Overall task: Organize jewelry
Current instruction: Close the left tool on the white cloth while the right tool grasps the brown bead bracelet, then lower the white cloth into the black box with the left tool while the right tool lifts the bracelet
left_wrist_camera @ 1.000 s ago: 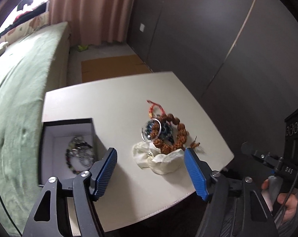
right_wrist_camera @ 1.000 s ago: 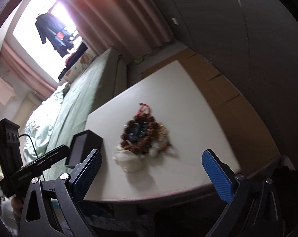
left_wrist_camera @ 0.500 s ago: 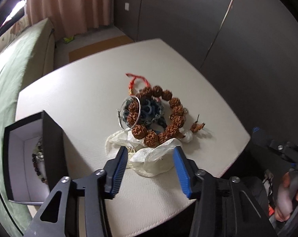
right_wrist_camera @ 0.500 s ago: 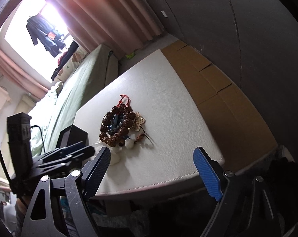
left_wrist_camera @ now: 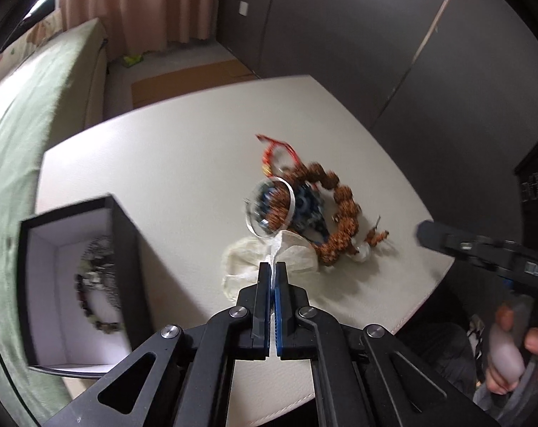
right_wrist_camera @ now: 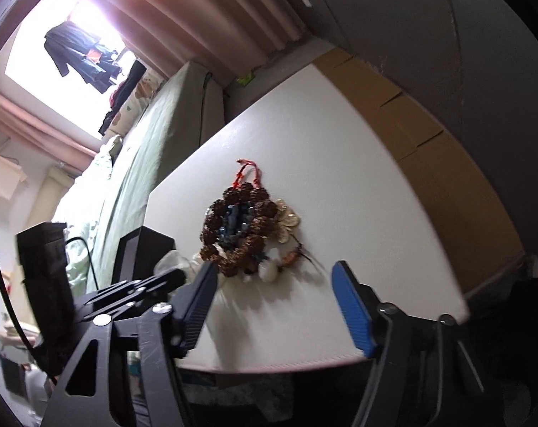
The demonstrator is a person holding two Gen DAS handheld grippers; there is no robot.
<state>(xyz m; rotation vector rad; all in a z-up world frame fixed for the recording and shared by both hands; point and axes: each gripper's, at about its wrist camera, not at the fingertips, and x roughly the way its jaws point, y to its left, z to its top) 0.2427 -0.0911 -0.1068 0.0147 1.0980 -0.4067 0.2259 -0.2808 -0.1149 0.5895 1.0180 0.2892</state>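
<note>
A pile of jewelry lies on the white table: a brown bead bracelet, a blue piece, a red cord and a silver bangle that stands tilted. A cream cloth pouch lies under the pile's near side. My left gripper is shut on a fold of the pouch. My right gripper is open and empty, just in front of the pile. An open black box at the left holds a dark bead bracelet.
A green bed runs along the table's left side. A dark wall stands behind and to the right. Cardboard lies on the floor beyond the table. The table's near edge is close to both grippers.
My left gripper has closed on the pouch fold; it was open and farther back before. My right gripper has moved closer to the pile and stays open.
</note>
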